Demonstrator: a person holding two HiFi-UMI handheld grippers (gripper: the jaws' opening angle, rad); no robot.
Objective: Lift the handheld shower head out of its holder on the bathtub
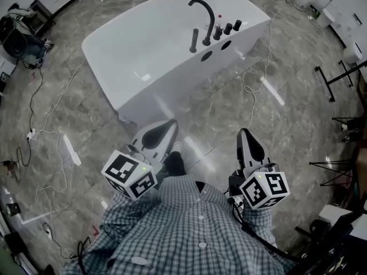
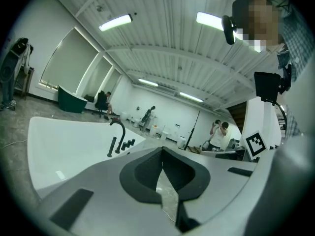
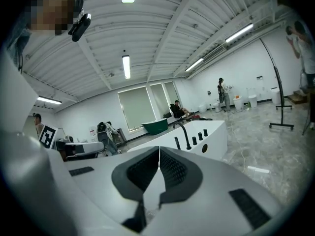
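- The shower head [image 1: 194, 40] stands upright in its holder on the tub [image 1: 132, 62] rim, beside the spout [image 1: 205, 13] and well apart from both grippers.
- The left gripper [image 1: 170, 125] and right gripper [image 1: 244, 133] are seen with jaws pressed together and nothing held. A grasp could be missed unless they are opened first.
- The spout or knobs [image 1: 227, 28] could be knocked on approach, and the floor cable [image 1: 251, 90] could be caught underfoot.
- No legible writing is found. Only square patterns are shown on the grippers.

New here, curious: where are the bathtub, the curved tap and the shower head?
bathtub [image 1: 166, 73], head view, bare white surface
curved tap [image 1: 211, 22], head view, upright stem
shower head [image 1: 194, 40], head view, middle of handle
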